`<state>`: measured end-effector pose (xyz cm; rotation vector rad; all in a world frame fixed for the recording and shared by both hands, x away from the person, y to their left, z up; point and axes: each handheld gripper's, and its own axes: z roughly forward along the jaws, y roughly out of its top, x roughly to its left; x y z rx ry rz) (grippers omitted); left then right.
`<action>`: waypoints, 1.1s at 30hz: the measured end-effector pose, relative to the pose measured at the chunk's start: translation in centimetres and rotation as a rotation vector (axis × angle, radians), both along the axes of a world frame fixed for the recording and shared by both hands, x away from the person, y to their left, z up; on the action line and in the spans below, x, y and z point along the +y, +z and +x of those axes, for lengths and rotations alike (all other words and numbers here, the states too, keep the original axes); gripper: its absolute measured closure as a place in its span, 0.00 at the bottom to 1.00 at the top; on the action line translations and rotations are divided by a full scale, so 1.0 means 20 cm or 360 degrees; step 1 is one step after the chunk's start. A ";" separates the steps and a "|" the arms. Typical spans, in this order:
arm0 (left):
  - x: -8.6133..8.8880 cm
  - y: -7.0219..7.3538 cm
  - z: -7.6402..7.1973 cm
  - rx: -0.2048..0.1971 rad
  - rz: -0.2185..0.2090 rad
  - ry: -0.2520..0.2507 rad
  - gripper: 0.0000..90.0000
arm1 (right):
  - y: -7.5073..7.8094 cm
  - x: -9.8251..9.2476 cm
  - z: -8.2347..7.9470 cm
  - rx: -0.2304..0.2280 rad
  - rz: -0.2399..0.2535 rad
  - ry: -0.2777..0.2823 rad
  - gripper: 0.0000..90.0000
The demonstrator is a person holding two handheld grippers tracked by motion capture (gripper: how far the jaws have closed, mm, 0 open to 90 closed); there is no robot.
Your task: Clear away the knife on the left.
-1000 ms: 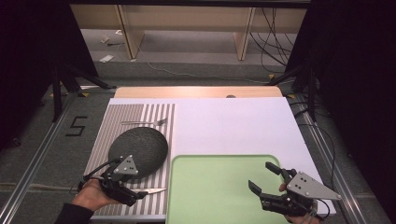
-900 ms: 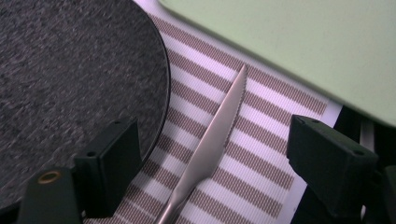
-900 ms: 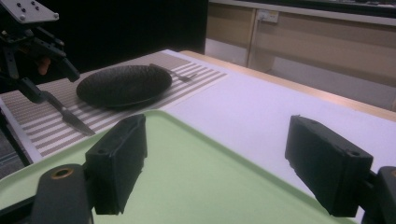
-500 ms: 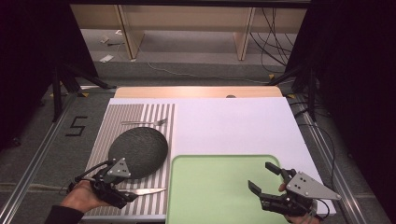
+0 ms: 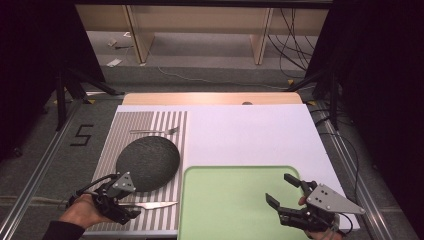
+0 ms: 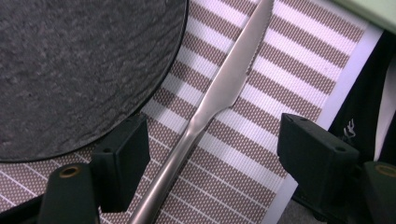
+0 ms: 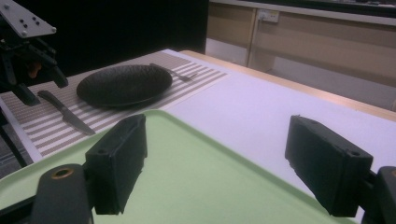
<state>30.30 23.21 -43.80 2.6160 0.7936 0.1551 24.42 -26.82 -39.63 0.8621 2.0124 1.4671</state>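
Your left gripper (image 6: 201,154) straddles the knife (image 6: 219,93) handle on the striped mat (image 6: 280,70), beside the plate (image 6: 70,60). Its jaws have just been closing but remain wide, not touching. Judged step: grasping. Next, close squarely on the handle. Your right gripper (image 5: 284,190) waits wide over the tray (image 5: 225,200).

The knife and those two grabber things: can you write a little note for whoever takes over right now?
Left gripper: open, its jaws have just been closing a little. They stand either side of the knife handle but do not press on it.
Right gripper: open, holds nothing, over the near right part of the green tray.
Things: the knife lies flat on the striped placemat, just in front of the dark plate; a fork lies behind the plate. Nothing lies on the bare part of the tray that shows.
Done: left gripper lined up on the knife.
Left: probably close on the handle and lift it.
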 end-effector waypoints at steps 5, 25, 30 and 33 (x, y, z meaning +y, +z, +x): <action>0.01 -0.02 0.00 0.0030 0.0055 -0.0009 0.31 | 0.00 0.00 0.00 0.0002 0.0002 0.0000 0.24; 0.02 -0.10 0.07 0.0108 0.0169 0.0014 0.53 | 0.00 0.00 0.00 0.0006 -0.0004 0.0010 0.24; 0.02 -0.11 0.09 0.0134 0.0189 0.0013 0.59 | 0.00 0.01 0.00 0.0007 -0.0005 0.0013 0.24; 0.02 -0.12 0.09 0.0143 0.0222 0.0006 0.61 | 0.00 0.01 0.00 0.0009 -0.0006 0.0017 0.24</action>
